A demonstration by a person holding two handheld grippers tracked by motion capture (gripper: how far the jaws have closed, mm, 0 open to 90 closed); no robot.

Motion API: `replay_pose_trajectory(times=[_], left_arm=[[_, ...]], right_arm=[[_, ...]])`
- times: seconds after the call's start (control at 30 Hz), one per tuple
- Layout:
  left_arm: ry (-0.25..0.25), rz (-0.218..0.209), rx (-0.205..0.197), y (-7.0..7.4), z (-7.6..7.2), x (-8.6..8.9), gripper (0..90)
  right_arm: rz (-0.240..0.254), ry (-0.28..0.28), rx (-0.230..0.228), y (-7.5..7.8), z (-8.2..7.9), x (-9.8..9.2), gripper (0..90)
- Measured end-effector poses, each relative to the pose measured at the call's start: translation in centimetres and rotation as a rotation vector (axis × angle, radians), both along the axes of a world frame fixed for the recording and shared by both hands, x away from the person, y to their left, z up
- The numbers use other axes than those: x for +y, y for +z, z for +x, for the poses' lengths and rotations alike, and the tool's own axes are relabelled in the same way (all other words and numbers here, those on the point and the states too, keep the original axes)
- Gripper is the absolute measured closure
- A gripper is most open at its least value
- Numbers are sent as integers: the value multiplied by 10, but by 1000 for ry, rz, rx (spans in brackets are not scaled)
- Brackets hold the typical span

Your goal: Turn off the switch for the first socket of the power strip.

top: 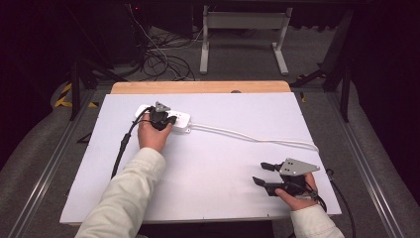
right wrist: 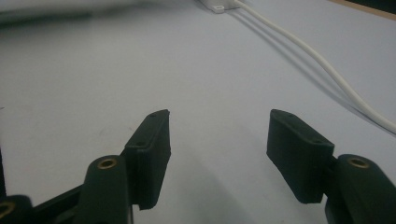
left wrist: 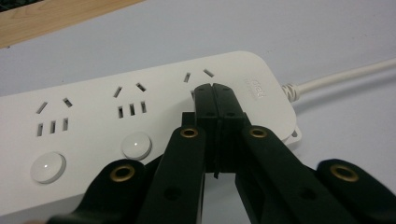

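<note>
Jaws: left gripper (left wrist: 215, 91) clenched on nothing, tips pressing down on the power strip (left wrist: 140, 121), hiding its third socket | power strip lying at the table's (top: 213, 163) far left, cord (top: 257, 139) trailing right | right gripper (top: 265, 173) released, hovering over bare table near the right edge

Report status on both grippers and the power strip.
Left gripper shut, tips pressed on the power strip at its cord-end socket. Right gripper open, nothing between its jaws, low over the white board. Cord trails right, nothing blocking.
</note>
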State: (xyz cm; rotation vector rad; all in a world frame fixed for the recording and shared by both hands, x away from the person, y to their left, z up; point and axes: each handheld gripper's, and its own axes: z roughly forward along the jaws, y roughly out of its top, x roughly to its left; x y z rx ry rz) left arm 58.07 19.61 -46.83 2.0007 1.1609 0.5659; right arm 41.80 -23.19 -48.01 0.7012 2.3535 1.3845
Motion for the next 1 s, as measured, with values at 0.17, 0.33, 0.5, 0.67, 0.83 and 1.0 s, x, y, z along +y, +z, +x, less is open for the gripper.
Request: replay_pose_trajectory(times=[0.17,0.33,0.5,0.67,0.83,1.0], left_arm=[[7,-6,10,0,0,-1,899],[16,1,8,1,0,-2,899],[20,-7,21,1,0,-2,900],[33,30,29,4,1,-6,900],[40,55,25,4,0,-9,900],[36,54,36,5,-1,-8,900]], right_arm=[[0,0,1,0,0,0,404],[-1,3,2,0,0,0,404],[-1,4,4,0,0,0,404],[-1,6,5,0,0,0,404],[2,7,6,0,-1,0,403],[2,8,9,-1,-1,0,402]])
